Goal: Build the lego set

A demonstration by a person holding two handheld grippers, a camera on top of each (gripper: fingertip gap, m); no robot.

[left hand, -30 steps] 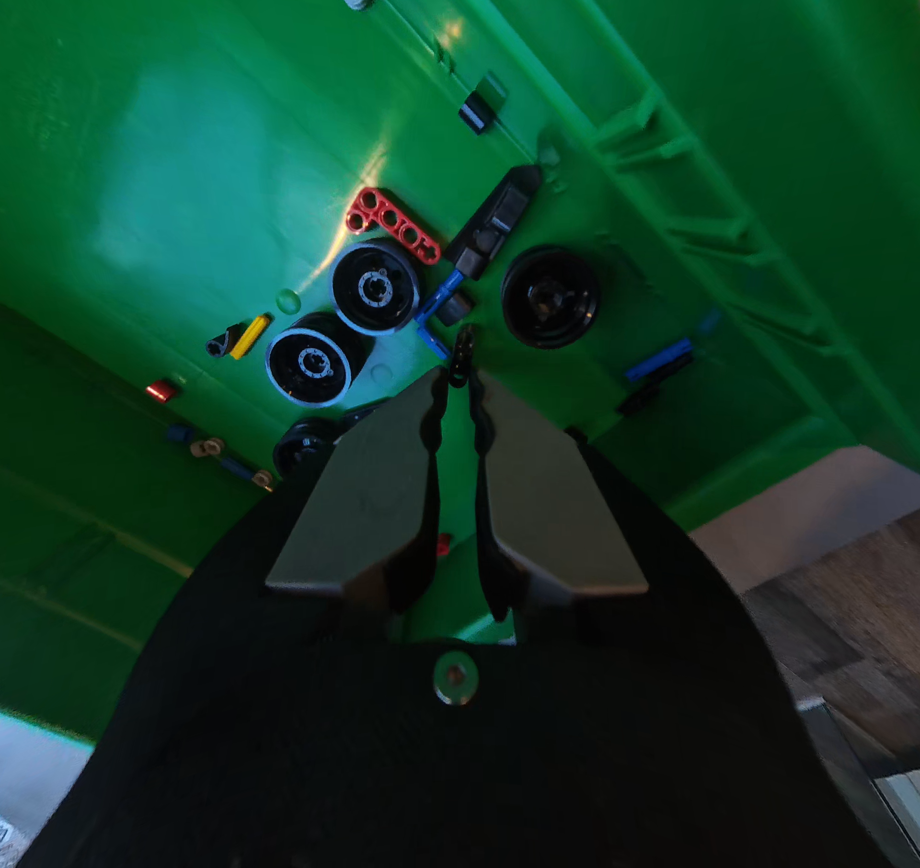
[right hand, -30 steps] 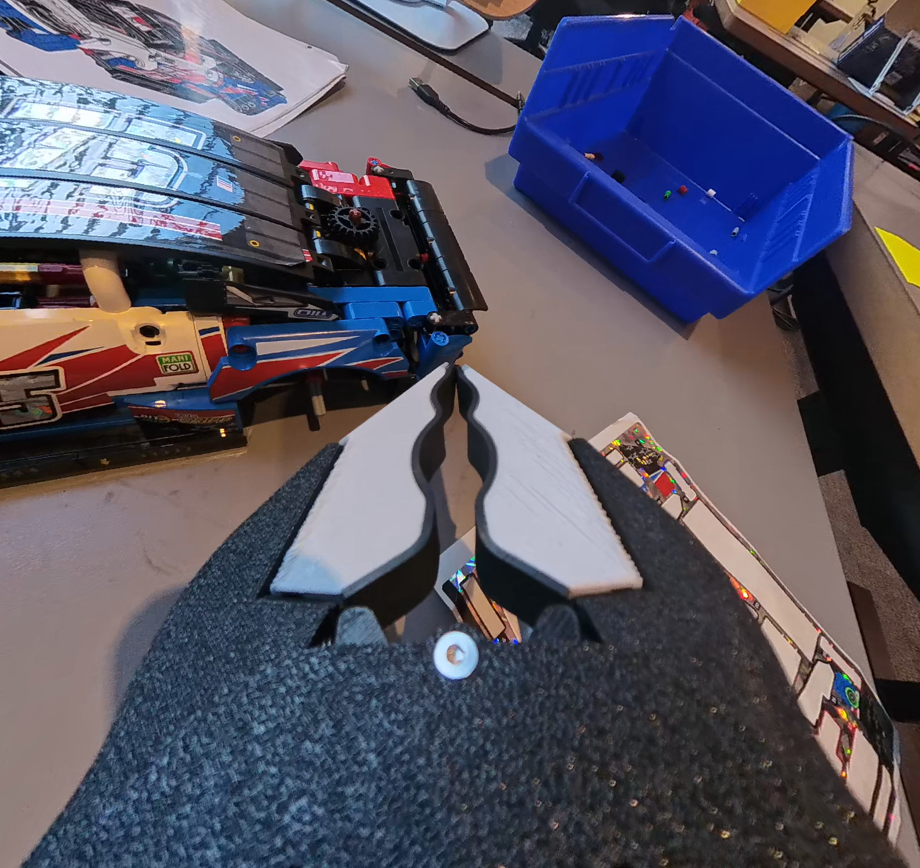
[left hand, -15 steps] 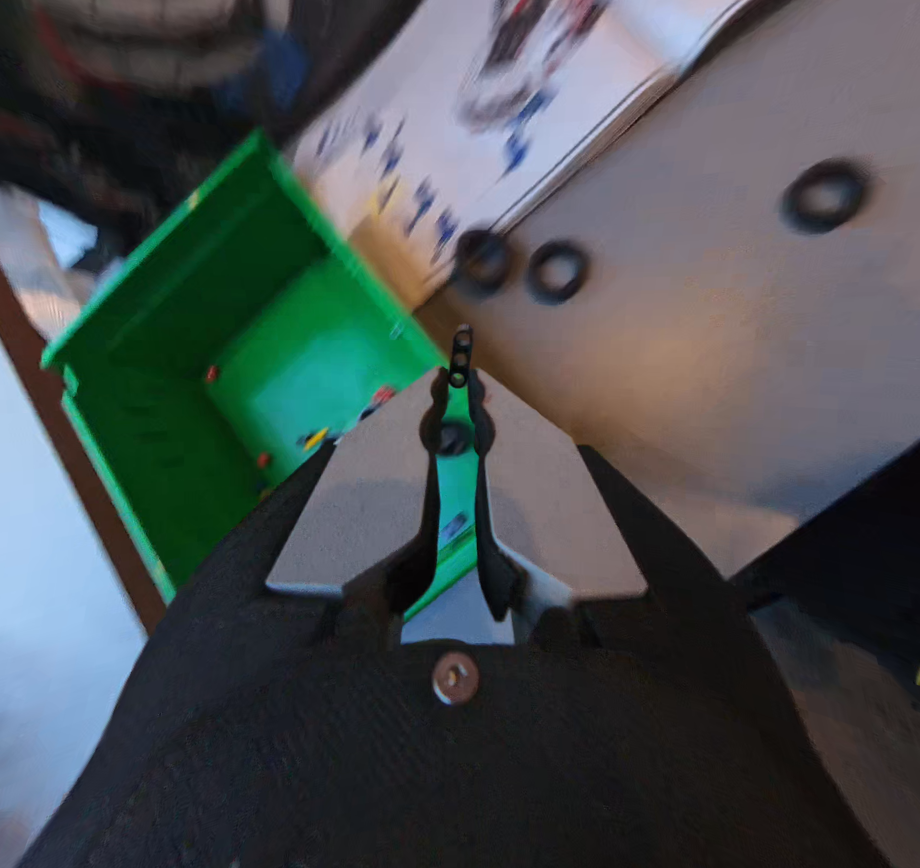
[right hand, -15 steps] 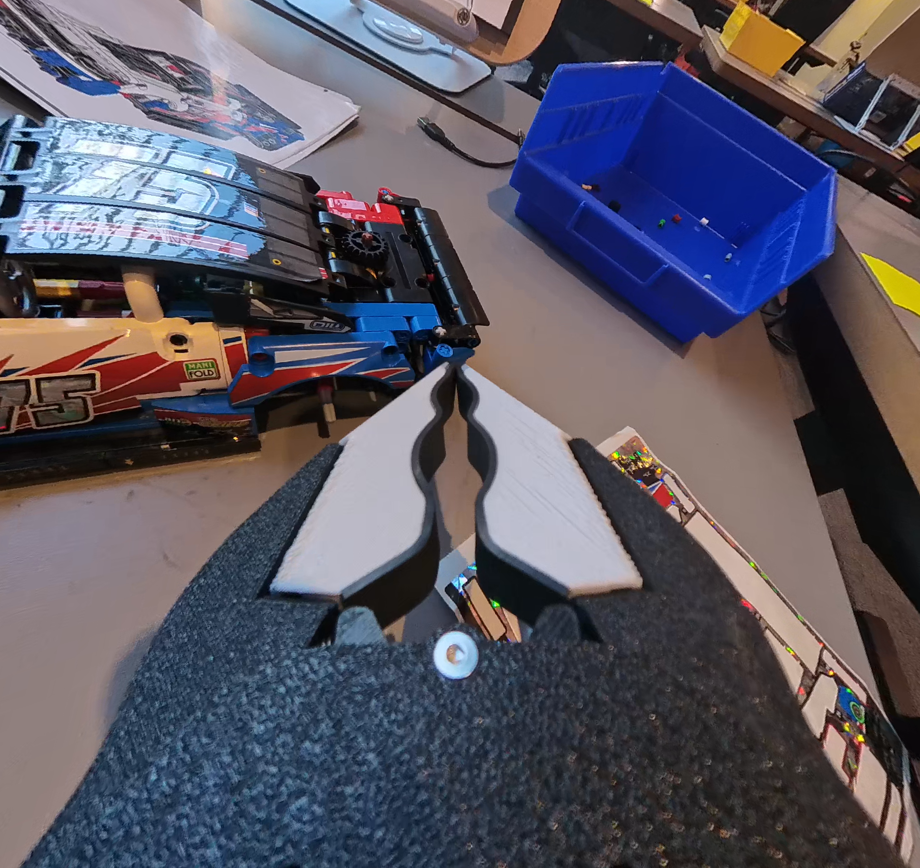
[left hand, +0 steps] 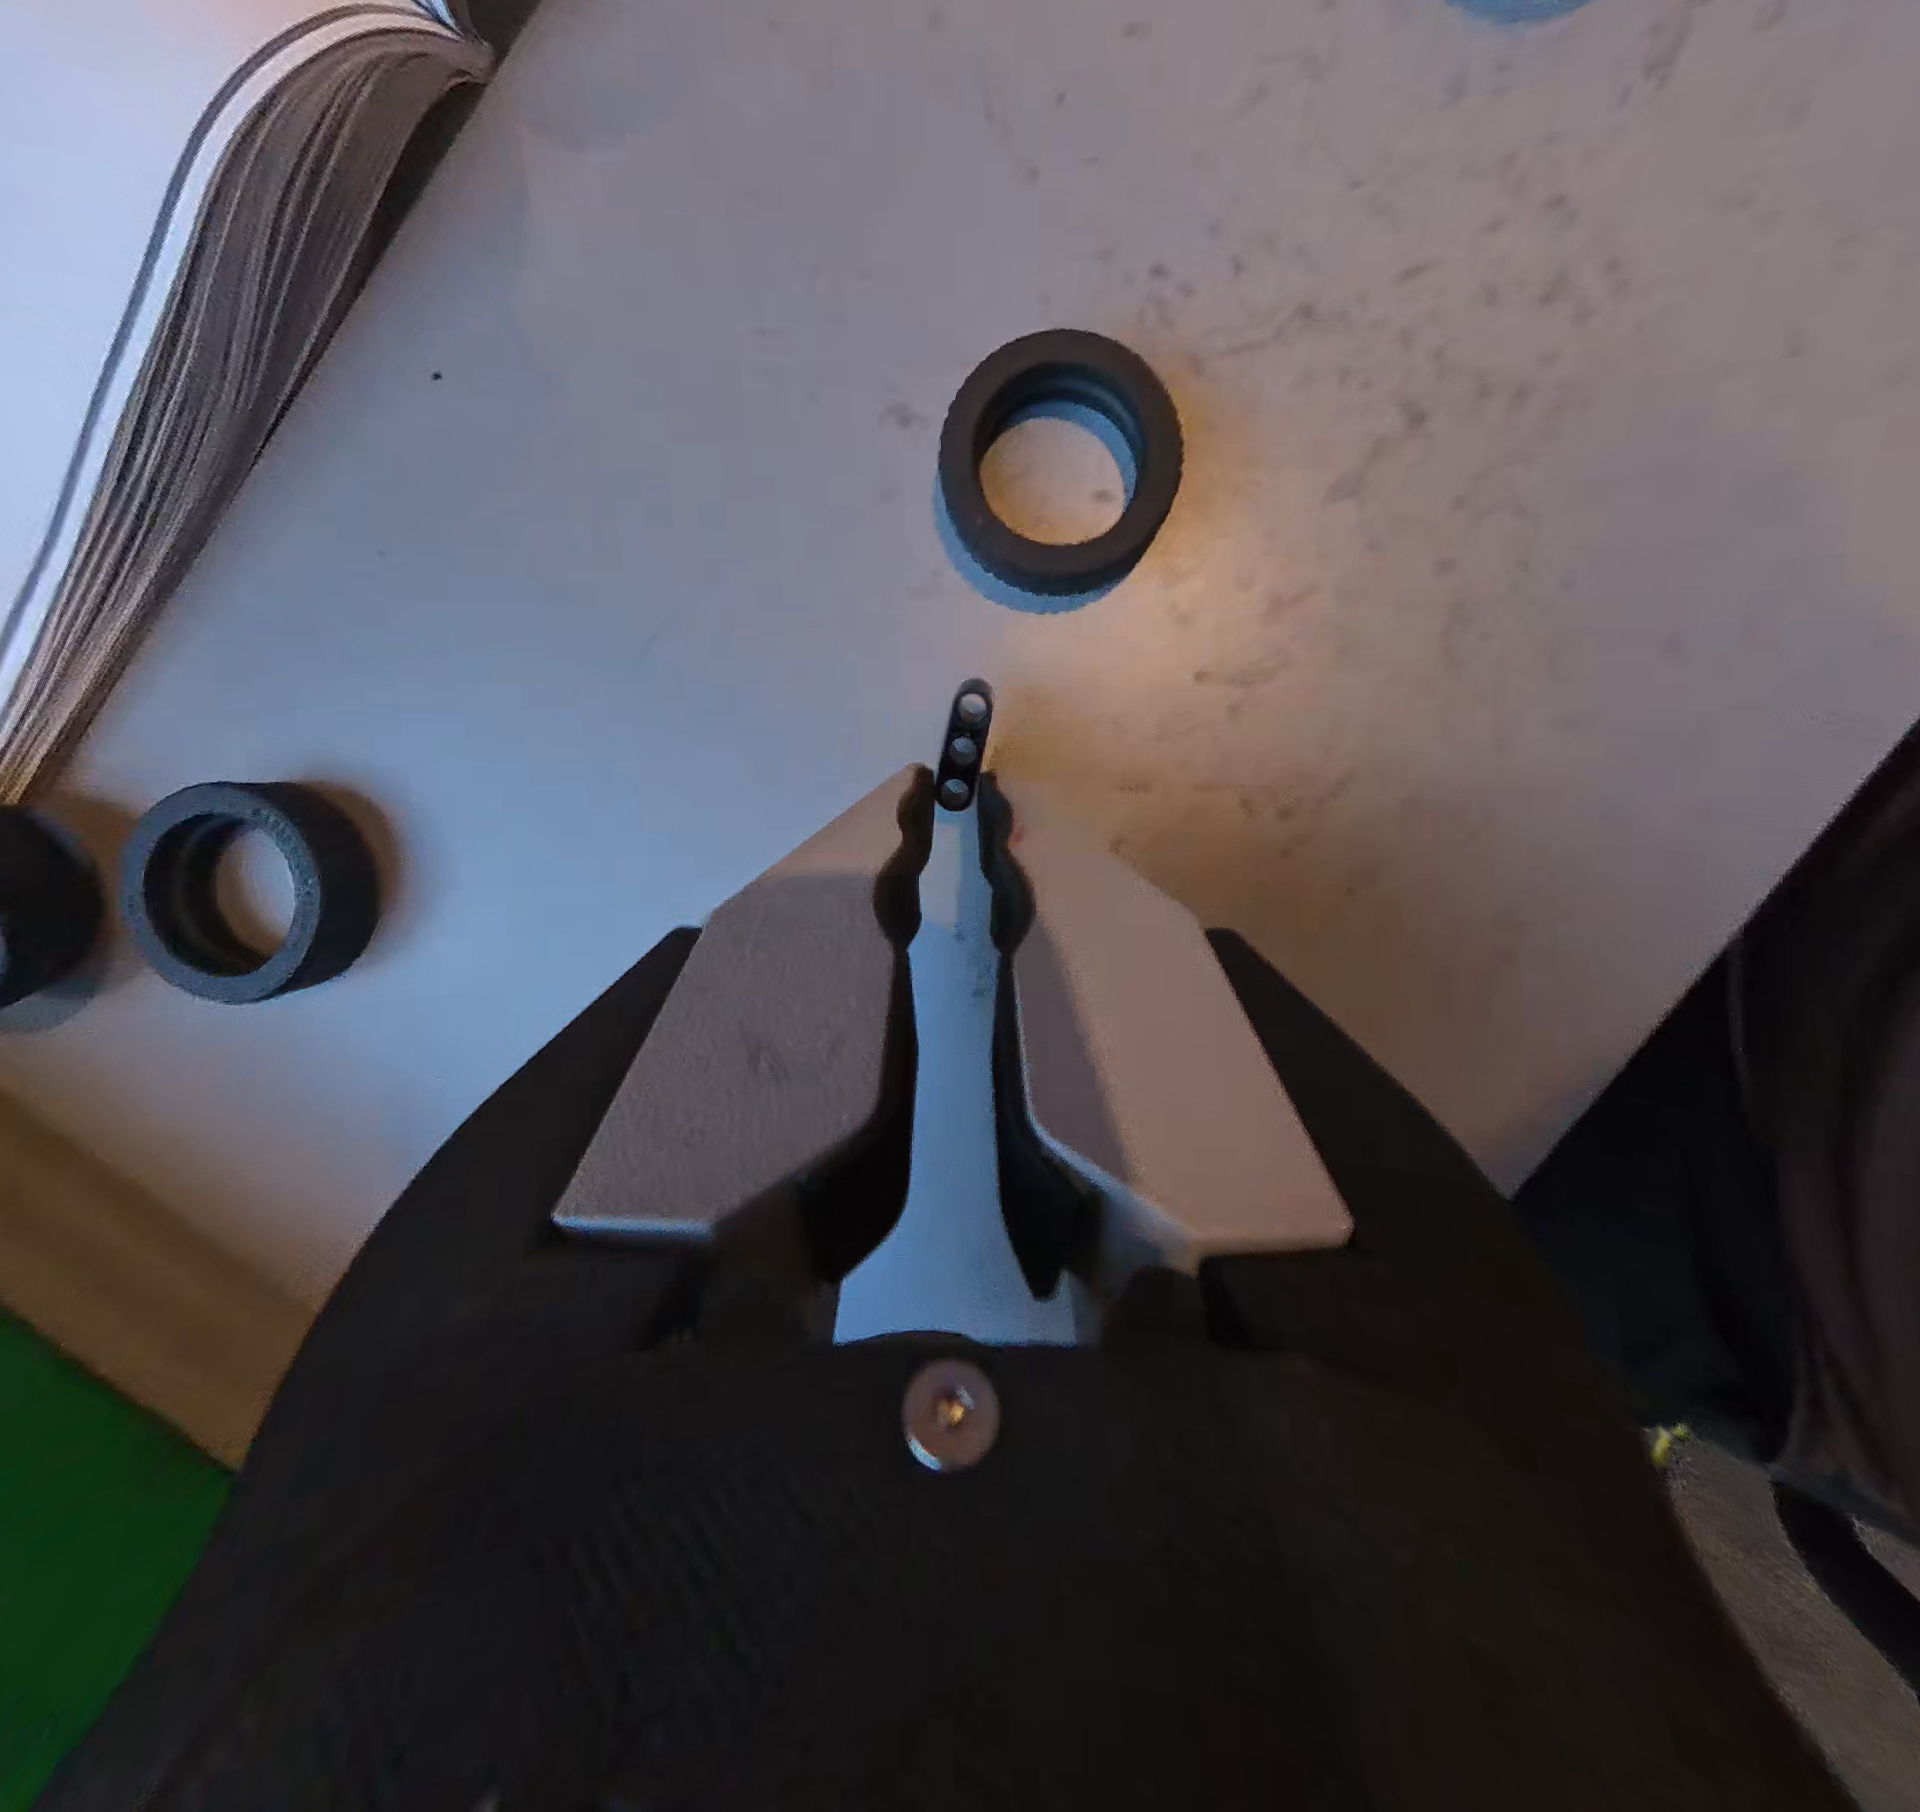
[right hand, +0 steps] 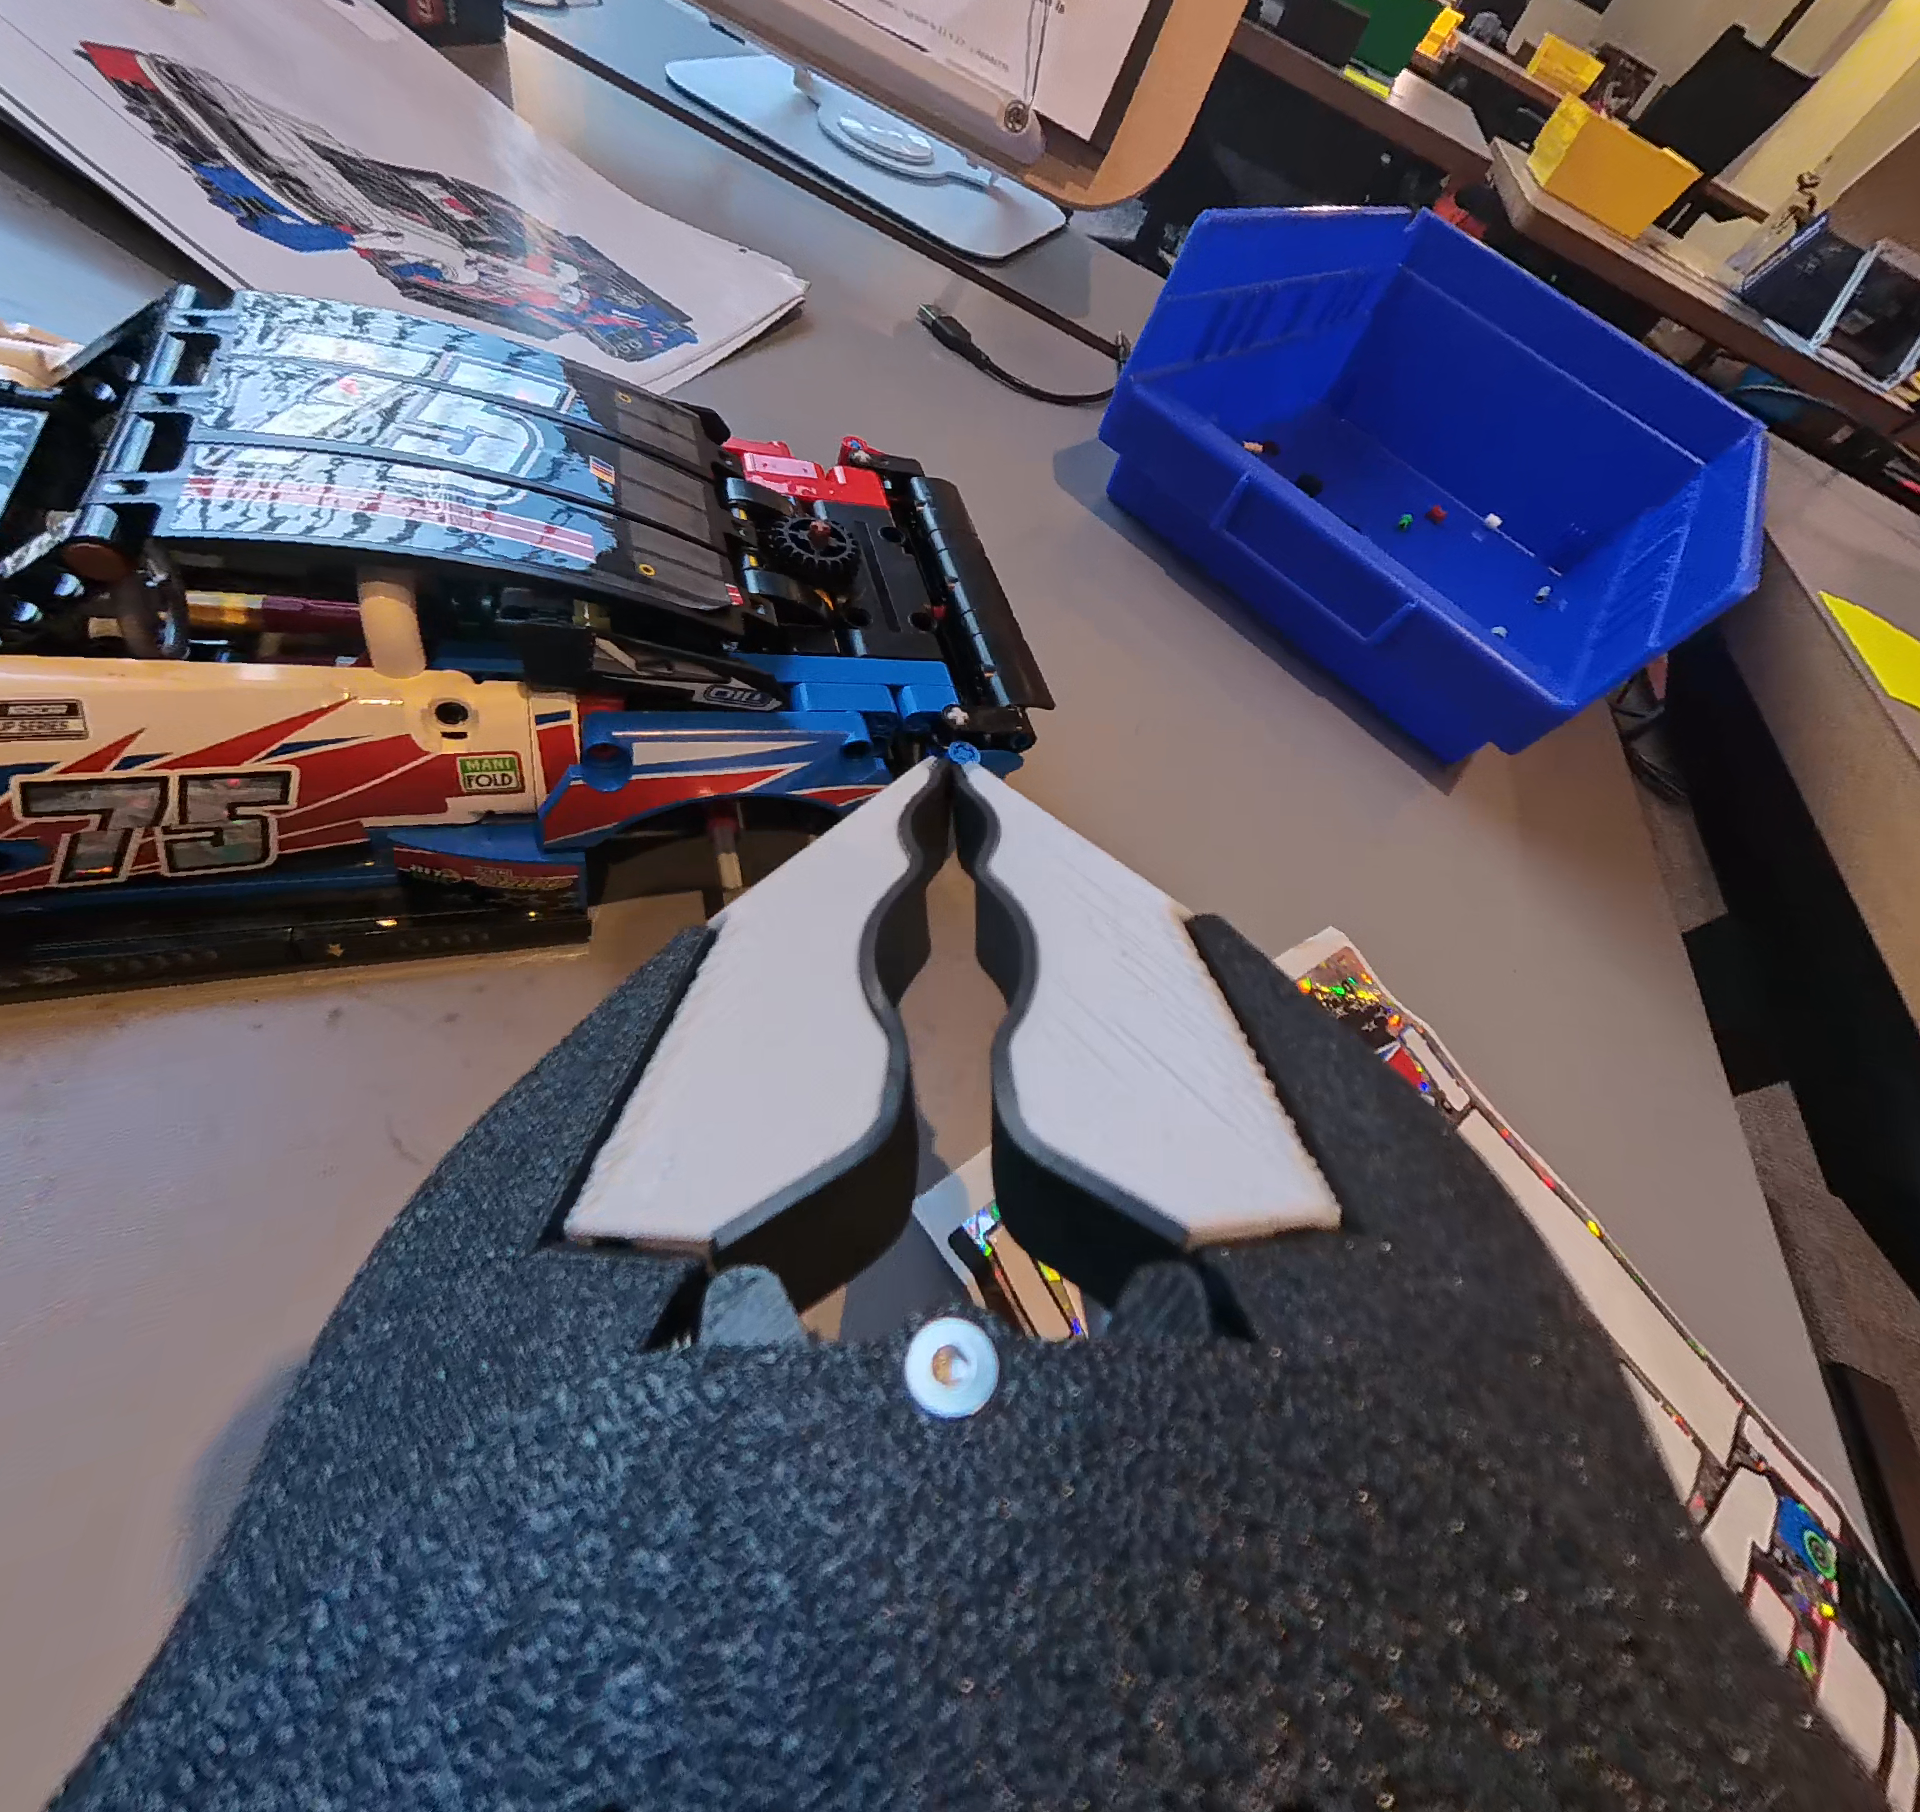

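The left gripper [left hand: 954, 794] is clenched on a small black beam [left hand: 964, 746] with three holes, which sticks out past the fingertips at the centre of the left wrist view. It is over the grey table [left hand: 727, 328]. A black tyre [left hand: 1060, 470] lies on the table just above the beam in the frame, and a second tyre [left hand: 247, 892] lies at the left edge. An open booklet [left hand: 156, 235] fills the upper left corner.

In the right wrist view, the right gripper [right hand: 949, 775] has its tips closed together with nothing between them. The tips are near the rear end of the lego car [right hand: 436, 619], which stands at the left of the frame. A blue bin [right hand: 1455, 474] with a few small parts stands at the upper right.
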